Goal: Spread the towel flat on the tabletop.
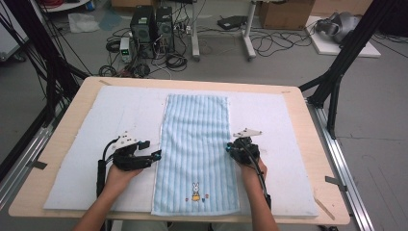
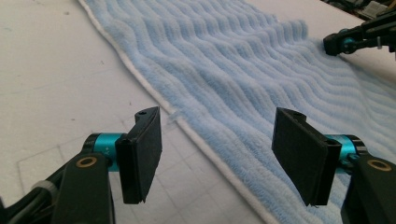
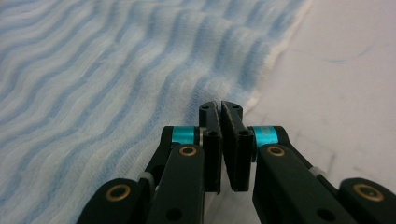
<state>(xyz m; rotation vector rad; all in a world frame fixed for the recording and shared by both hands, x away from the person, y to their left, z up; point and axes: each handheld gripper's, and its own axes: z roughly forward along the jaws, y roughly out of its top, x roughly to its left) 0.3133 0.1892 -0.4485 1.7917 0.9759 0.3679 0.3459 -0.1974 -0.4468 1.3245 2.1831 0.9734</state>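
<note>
the high view looks forward and down from above the person's side. each gripper view rides close behind its jaws, skimming low; both share the striped blue towel [image 1: 196,144] between the tongs.

From my remote seat, I cannot tell whether the right gripper's [image 3: 220,109] closed fingers [image 3: 211,140] pinch the towel's [image 3: 116,84] edge; they hide it.
</note>
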